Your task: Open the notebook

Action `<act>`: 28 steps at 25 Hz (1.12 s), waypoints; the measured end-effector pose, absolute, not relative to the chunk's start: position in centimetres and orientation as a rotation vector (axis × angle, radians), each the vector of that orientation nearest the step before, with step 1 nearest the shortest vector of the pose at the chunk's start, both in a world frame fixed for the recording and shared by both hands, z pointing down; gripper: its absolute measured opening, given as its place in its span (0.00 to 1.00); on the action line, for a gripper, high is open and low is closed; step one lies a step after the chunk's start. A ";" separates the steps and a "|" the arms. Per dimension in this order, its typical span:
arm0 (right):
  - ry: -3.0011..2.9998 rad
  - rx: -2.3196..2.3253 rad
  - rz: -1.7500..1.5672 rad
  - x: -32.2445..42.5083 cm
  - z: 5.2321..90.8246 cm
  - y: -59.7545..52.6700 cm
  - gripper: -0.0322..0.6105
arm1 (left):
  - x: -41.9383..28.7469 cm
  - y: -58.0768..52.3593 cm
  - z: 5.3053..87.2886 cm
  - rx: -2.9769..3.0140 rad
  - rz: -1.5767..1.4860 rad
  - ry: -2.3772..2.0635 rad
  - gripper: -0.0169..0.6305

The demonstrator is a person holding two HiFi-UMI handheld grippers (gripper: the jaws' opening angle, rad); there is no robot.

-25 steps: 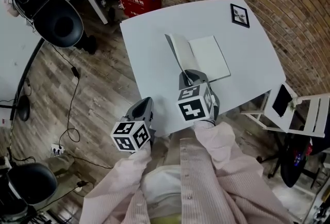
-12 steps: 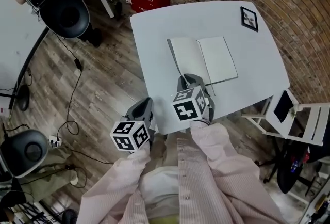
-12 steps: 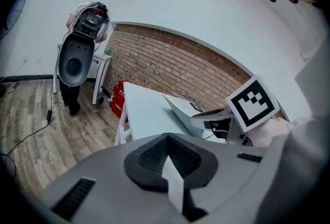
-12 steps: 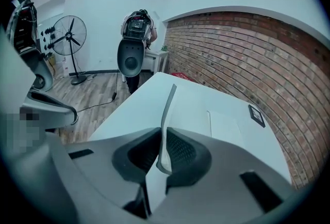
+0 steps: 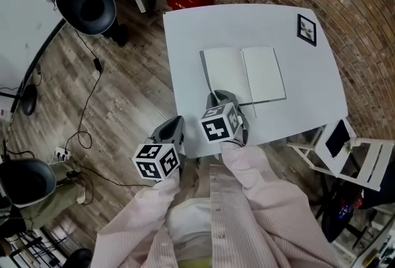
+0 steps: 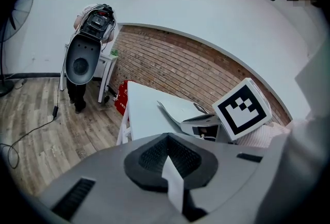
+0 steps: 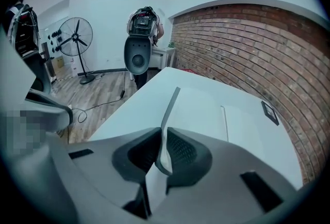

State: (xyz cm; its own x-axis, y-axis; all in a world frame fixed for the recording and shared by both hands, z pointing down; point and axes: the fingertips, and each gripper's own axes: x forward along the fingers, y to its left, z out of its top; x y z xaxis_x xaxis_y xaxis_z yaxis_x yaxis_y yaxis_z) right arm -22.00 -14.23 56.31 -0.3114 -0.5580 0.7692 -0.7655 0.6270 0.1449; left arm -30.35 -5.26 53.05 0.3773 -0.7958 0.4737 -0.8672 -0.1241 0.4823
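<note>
Here, nearest us, the left tool (image 5: 170, 129) hangs off the near edge of the tabletop (image 5: 308, 94), its jaws together on nothing and playing no part. Just beyond it, the right tool (image 5: 217, 100) has its jaws nearly closed on the near corner of the notebook's cover (image 5: 223, 70), the pads pressing the thin board from both sides. The notebook (image 5: 262, 74) lies in the middle of the tabletop, spread wide. The held cover is low on the left side but tilted up off the surface. We judge the opening almost done. The next move calls for lowering the cover flat, then parting the jaws and drawing back without dragging the notebook.
</note>
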 end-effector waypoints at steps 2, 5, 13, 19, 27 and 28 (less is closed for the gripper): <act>-2.015 1.023 0.321 -22.3 56.7 -14.2 0.11 | -30.4 -4.9 53.2 1.914 0.127 -1.441 0.01; -2.017 1.013 0.331 -22.6 57.1 -14.2 0.11 | -30.4 -4.5 53.2 1.895 0.124 -1.459 0.01; -2.025 1.013 0.348 -23.0 58.2 -14.0 0.13 | -31.2 -3.1 53.3 1.853 0.125 -1.515 0.01; -2.054 1.008 0.357 -23.3 58.7 -13.7 0.13 | -31.7 -2.8 53.0 1.840 0.117 -1.542 0.01; -2.124 1.011 0.383 -23.5 58.0 -13.5 0.13 | -31.4 -3.1 52.9 1.867 0.114 -1.525 0.01; -2.131 1.016 0.380 -23.5 57.9 -13.4 0.13 | -31.3 -3.2 52.8 1.872 0.115 -1.524 0.01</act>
State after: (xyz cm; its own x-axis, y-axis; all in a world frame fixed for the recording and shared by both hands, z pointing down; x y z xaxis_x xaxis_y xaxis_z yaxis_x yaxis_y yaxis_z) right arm -23.54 -13.40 57.86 -0.4185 -0.5473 0.7248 -0.7640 0.6436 0.0450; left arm -31.29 -3.18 52.77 0.3010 -0.8224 0.4827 -0.8856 -0.0533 0.4615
